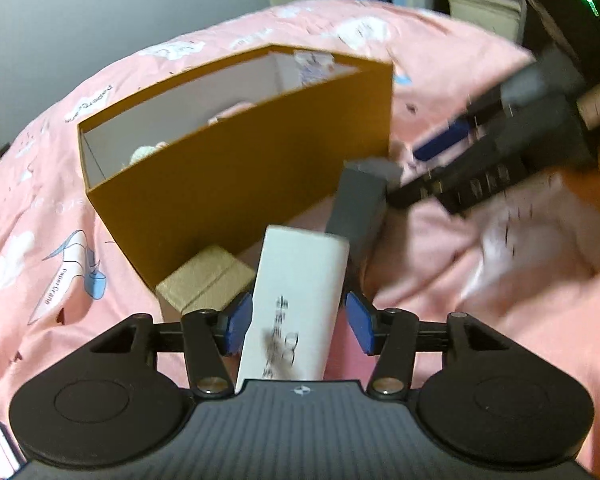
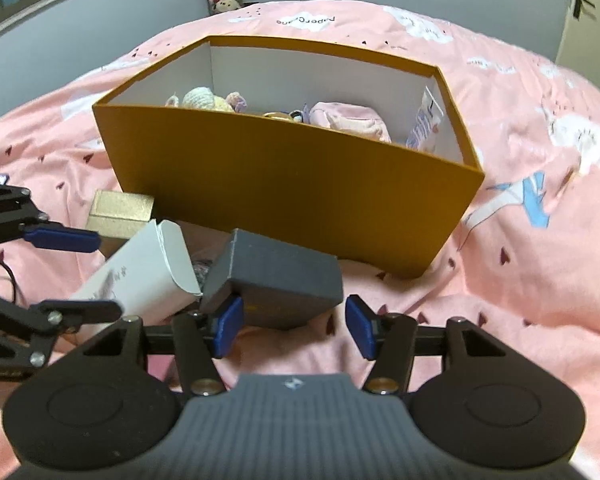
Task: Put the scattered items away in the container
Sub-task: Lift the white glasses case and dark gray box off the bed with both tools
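Container already holds some toys; our left claw pinches the white box, right claw sits spread round the grey box. Next: lift w/ left, drop it in.

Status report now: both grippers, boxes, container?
Left gripper around white box. Right gripper open at grey box. Orange container behind; gold box outside.

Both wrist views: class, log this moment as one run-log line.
left gripper: around white box, grip unclear | right gripper: open at grey box | gold box: on bed | orange container: partly filled
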`<state>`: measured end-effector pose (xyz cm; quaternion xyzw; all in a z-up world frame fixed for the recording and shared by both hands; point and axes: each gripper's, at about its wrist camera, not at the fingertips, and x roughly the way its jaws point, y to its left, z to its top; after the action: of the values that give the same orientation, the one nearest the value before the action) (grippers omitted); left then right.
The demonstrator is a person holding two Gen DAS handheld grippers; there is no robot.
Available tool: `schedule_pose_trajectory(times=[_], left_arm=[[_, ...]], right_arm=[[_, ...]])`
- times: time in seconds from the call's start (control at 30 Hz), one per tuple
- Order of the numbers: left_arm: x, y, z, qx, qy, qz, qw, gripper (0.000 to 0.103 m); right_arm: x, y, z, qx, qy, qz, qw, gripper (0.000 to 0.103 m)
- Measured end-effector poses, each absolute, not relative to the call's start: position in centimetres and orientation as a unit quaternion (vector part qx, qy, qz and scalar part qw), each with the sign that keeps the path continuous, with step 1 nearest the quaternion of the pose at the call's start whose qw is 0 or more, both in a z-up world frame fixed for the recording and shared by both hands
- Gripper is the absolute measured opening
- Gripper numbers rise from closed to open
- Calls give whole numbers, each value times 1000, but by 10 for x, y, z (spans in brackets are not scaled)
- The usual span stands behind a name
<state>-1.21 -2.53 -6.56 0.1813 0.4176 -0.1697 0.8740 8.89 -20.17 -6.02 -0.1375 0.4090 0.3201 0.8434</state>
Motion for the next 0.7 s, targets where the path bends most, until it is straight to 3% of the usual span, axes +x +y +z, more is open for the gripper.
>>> schedule_pose_trajectory(times=[0.27, 0.7], left_arm=[[-21, -49, -93, 287, 430, -125, 847, 61], [-3, -47, -115, 285, 441, -119, 843, 70]], right_arm=[[85, -206, -62, -132, 412, 325, 841, 59], [87, -201, -53, -121, 420, 350, 829, 60]])
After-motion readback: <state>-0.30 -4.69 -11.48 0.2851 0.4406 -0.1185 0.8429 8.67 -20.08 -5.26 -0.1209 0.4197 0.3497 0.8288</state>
